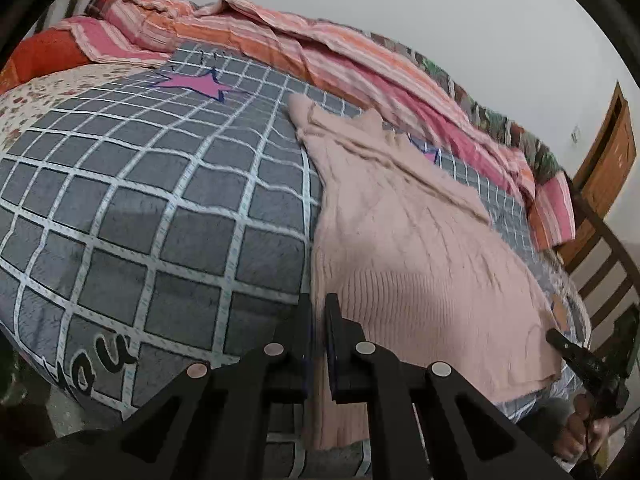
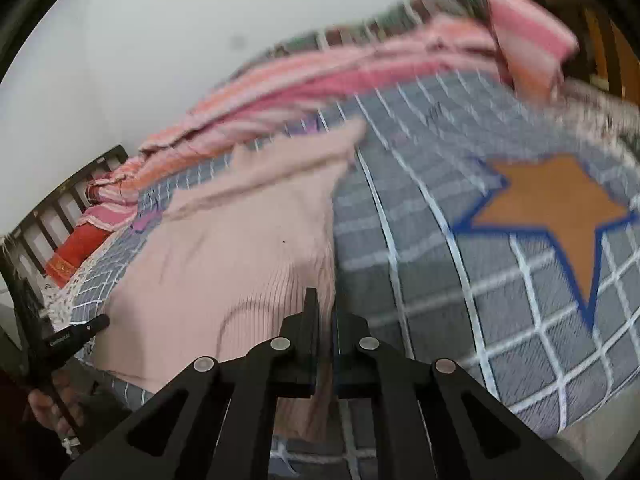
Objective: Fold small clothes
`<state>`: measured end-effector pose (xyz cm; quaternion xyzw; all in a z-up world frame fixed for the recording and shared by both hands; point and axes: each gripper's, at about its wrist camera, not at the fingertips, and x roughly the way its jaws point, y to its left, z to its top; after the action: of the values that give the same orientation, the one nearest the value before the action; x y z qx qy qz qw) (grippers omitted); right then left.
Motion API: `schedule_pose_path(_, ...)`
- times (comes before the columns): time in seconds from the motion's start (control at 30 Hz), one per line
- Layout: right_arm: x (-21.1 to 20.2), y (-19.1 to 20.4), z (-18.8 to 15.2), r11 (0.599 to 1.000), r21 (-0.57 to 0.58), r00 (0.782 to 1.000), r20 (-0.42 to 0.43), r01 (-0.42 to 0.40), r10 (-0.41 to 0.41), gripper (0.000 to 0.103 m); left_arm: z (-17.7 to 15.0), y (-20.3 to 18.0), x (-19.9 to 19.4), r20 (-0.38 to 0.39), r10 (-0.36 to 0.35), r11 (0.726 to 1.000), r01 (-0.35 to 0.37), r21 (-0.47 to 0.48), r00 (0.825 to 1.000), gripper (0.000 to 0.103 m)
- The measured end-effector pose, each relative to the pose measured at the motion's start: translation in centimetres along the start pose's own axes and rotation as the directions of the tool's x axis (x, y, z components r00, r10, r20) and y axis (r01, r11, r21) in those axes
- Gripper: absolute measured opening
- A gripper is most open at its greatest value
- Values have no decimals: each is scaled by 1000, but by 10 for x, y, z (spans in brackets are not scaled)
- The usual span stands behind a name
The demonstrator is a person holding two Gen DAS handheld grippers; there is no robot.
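— Couldn't read the black lettering [image 1: 96, 360] on the checked cover [image 1: 160, 200]; partly lost over the mattress edge.
— Same with the scribble [image 1: 212, 58] above the pink star [image 1: 196, 84]: too small.
— Lost the near hem of the sweater [image 1: 400, 240] behind the left gripper [image 1: 318, 312].
— Found the striped quilt [image 2: 360, 76] smeared by blur in the right wrist view. Saw only part of the door [image 1: 612, 148], clipped at the rim.

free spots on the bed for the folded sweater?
Biggest bare patch: grid duvet between the pink star and the pink knit sweater. Another sits around the orange star, on the sweater's other side. Crowded: the striped quilt is bunched along the wall, and both grippers, left and right, pinch the near hem.
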<state>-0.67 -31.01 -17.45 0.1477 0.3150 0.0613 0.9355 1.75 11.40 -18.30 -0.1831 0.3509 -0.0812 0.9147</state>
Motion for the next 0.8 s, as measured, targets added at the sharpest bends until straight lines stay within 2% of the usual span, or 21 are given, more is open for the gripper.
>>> schedule_pose_path(0.07,7,5,-3,1000,-24,999,-39,9,-10,6,-2,-6,2,-23,16,999,-15,37,1000,8)
schedule_pose_path(0.17,9,18,-6,995,-97,999,-35,30,-33,9,-6,-5,4,-58,-12,1000,13,21,998,14)
schedule_pose_path(0.23,9,18,-9,995,-94,999,-46,17,-22,16,-8,-4,6,-81,-24,1000,25,14,996,17)
schedule_pose_path(0.3,9,14,-12,998,-64,998,-69,-15,10,18,-14,-7,5,-97,-32,999,35,27,995,20)
schedule_pose_path(0.47,7,12,-23,997,-55,993,-113,-50,44,25,-24,-13,-1,-95,-55,998,59,34,994,27)
schedule_pose_path(0.57,9,16,-27,995,-64,989,-134,-75,66,25,-27,-14,-1,-111,-91,996,93,14,990,25)
schedule_pose_path(0.6,10,18,-28,994,-74,988,-142,-75,64,22,-28,-15,-1,-110,-92,995,94,15,990,19)
schedule_pose_path(0.63,11,19,-28,994,-81,988,-142,-69,57,11,-28,-16,0,-111,-91,995,93,18,990,6)
schedule_pose_path(0.67,11,20,-28,994,-84,989,-138,-66,54,6,-28,-18,0,-114,-95,995,97,15,989,7)
schedule_pose_path(0.73,8,22,-26,995,-81,992,-115,-66,56,5,-24,-18,-5,-93,-108,994,109,3,990,6)
schedule_pose_path(0.8,-4,23,-22,991,-73,991,-77,-111,105,5,-19,-20,-15,-62,-128,992,129,2,990,6)
